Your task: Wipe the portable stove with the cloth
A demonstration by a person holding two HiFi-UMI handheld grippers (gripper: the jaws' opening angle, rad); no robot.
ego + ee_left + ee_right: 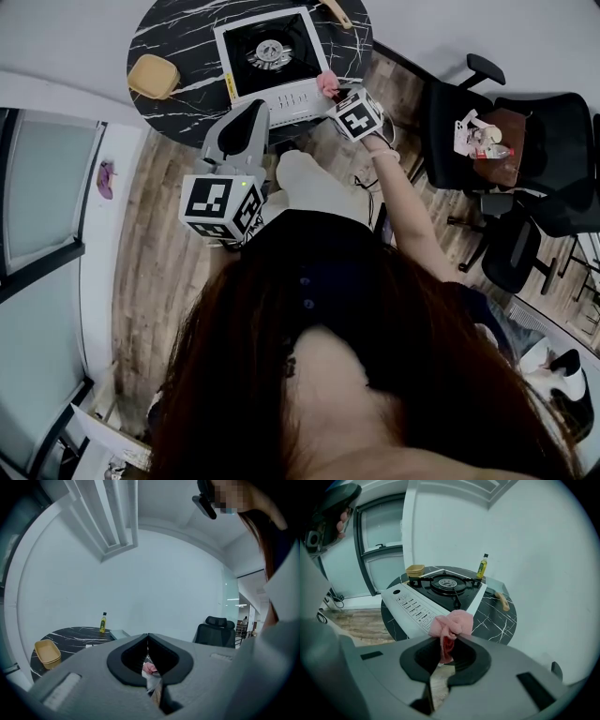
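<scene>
right gripper view: cloth point(452, 623) tight between right gripper point(443, 639) jaws, near stove point(440, 590); left gripper point(148, 637) jaws together

Portable stove point(272, 56) fills the centre of the round table point(169, 37); its control panel reaches the near rim. Pan support point(270, 52) stands proud of the stove top, with flat black surface open round it.

Left side: yellow tub point(153, 76) near the rim, bare marble between tub and stove.

Right side: bare marble up to a wooden-handled tool point(336, 11) at the far edge.

Far rim: oil bottle point(482, 567).

Near right stove corner: taken by the right gripper point(444, 644) clamped on the cloth point(452, 623).

Office chairs point(548, 159) stand apart, right.
</scene>
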